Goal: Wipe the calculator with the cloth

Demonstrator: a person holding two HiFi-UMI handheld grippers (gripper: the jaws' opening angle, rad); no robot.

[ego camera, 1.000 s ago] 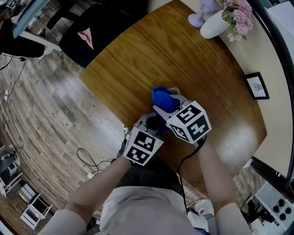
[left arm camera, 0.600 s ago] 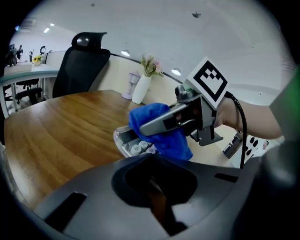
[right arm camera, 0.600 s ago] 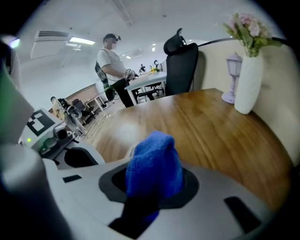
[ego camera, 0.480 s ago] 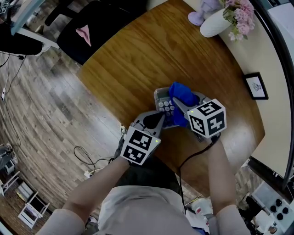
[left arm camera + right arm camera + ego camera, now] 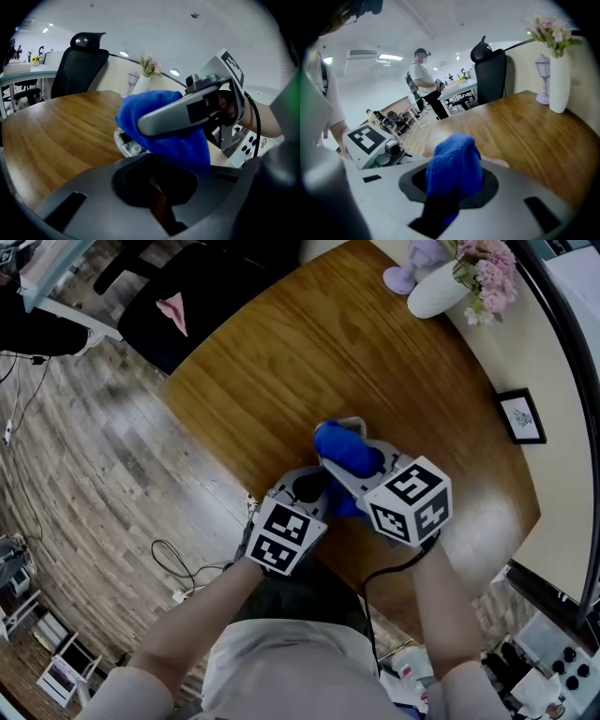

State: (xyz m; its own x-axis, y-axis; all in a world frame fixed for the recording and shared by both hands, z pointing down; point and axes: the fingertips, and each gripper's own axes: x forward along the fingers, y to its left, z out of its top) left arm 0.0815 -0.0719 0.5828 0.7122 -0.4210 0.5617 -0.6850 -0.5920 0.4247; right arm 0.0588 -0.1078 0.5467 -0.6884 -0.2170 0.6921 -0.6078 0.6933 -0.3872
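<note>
The wooden surface carries everything here, and the calculator lies flat on it near the person's edge, mostly covered by the cloth. It looks like a light, rigid desk model in pale grey plastic. On polished wood it would likely skate under a sideways wipe, so it is best held at a bare edge or corner, away from the keys and display. The left gripper is placed for that: its fingers are drawn close together at the calculator's near edge and seem to pinch it there, though the contact itself is hard to make out. Only the far-left corner of the calculator shows, with a rounded rim, a dark strip that may be the display and a few small round pale keys. The keys probably give under pressure, so I would keep the strokes gentle. The cloth is bright blue, thick and plush like microfibre. Being soft and limp, it takes whatever shape the grip gives it. The right gripper has its fingers clamped on a bunched fold, with the free part bulging forward and resting on top of the calculator.
</note>
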